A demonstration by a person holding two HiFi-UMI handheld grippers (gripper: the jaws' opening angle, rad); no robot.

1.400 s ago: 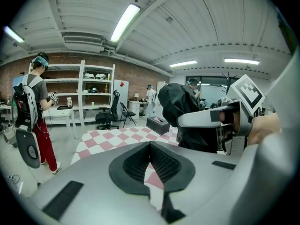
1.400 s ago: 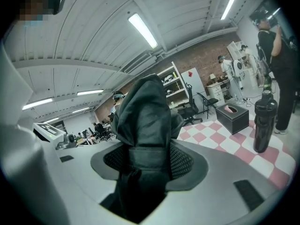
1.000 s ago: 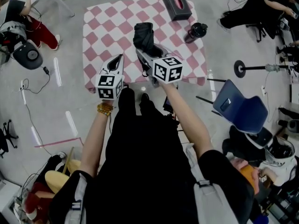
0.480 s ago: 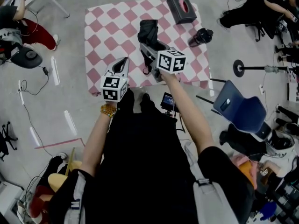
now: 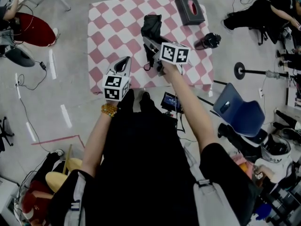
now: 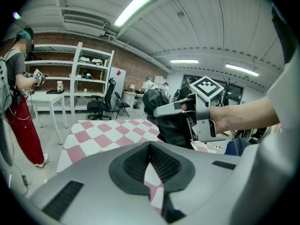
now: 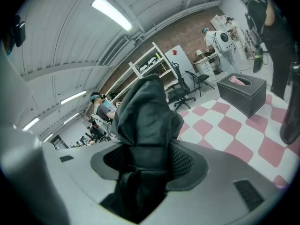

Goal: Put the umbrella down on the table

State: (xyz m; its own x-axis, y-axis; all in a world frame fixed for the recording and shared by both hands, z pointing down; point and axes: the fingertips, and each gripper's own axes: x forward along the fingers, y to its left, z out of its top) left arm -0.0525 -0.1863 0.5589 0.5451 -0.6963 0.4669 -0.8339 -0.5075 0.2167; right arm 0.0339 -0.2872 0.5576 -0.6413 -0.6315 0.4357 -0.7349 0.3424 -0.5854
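The left gripper [image 5: 124, 61] has its fingers pressed together on nothing. The right gripper [image 5: 149, 42] pinches the folded black umbrella [image 5: 150, 25] over the checkered table [image 5: 107, 22]. Right of those fingers is a dark bottle [image 5: 207, 41]; farther off, a tissue box [image 5: 189, 9] holding pink tissue.

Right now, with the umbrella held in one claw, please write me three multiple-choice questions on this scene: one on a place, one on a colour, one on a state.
1. Where is the tissue box?
A. under the table
B. at the far right corner of the table
C. at the near left corner

2. What colours are the table's squares?
A. blue and yellow
B. pink and white
C. green and black

3. What is the right claw doing?
A. open, empty
B. shut on the tissue box
C. shut on the umbrella

Answers:
1 B: the head view shows it at that corner.
2 B: the squares alternate pink and white.
3 C: the right gripper view shows the black umbrella between its pads.
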